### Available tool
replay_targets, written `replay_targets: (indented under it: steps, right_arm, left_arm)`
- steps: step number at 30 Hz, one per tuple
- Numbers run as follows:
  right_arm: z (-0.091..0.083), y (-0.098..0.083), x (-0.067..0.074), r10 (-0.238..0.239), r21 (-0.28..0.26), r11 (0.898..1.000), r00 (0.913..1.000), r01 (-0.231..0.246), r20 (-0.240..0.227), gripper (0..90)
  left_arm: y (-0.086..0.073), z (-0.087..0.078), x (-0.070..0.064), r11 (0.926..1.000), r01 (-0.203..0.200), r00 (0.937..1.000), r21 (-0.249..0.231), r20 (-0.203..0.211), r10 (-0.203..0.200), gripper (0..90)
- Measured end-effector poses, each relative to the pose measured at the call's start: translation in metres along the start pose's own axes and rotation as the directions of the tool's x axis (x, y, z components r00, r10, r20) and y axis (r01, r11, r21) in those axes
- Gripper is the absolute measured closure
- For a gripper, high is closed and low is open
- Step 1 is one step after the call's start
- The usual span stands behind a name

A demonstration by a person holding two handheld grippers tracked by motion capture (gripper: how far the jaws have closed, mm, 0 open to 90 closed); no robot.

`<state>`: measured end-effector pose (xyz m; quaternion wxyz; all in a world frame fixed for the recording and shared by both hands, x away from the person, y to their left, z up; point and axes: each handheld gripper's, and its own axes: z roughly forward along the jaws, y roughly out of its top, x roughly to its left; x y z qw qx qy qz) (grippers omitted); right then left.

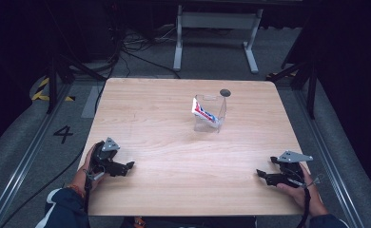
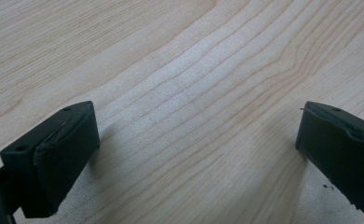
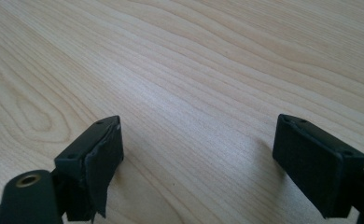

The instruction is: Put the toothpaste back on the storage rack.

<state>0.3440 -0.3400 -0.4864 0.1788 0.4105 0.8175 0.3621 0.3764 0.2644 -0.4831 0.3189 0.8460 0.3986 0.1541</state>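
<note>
A clear plastic holder (image 1: 211, 115) stands on the wooden table (image 1: 174, 156), right of centre toward the back. A red, white and blue tube (image 1: 202, 112) leans inside it. My left gripper (image 1: 129, 166) rests near the table's front left corner in a person's hand, pointing right. In the left gripper view it (image 2: 196, 126) is open, with bare wood between its jaws. My right gripper (image 1: 261, 174) lies near the front right corner, pointing left. The right gripper view shows it (image 3: 199, 135) open over bare wood as well. Both grippers are far from the holder.
A small dark round spot (image 1: 225, 92) lies on the table just behind the holder. Beyond the far edge stand the white legs of a frame (image 1: 216, 38), with cables on the floor. A floor rail (image 1: 26, 156) runs along the left side.
</note>
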Motion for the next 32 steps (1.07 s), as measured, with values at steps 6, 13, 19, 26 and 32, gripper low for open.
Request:
replay_targets:
  steps: [6,13,19,26,32]
  right_arm:
    - [0.0001,0.0,0.0,0.003,0.0,1.0,1.0,-0.003,0.0,16.0]
    - [0.0,0.0001,-0.0001,0.003,0.001,1.0,1.0,-0.003,-0.001,15.9]
    - [0.0001,0.0001,-0.0003,0.003,0.002,1.0,1.0,-0.003,0.0,15.6]
    - [0.0002,0.0002,-0.0004,0.004,0.002,1.0,1.0,-0.004,-0.001,15.4]
    - [0.0009,0.0007,-0.0013,0.001,0.006,1.0,1.0,-0.001,0.003,14.7]
  left_arm:
    - [-0.0004,0.0001,-0.0011,0.9998,0.017,0.9998,0.005,0.011,-0.017,0.1]
    - [-0.0004,0.0002,-0.0012,0.9998,0.019,0.9997,0.004,0.012,-0.019,0.0]
    - [-0.0003,0.0002,-0.0011,0.9998,0.018,0.9998,0.004,0.012,-0.018,0.0]
    - [-0.0003,0.0002,-0.0011,0.9998,0.017,0.9998,0.005,0.012,-0.017,0.1]
    - [-0.0003,0.0002,-0.0011,0.9998,0.017,0.9998,0.004,0.012,-0.017,0.1]
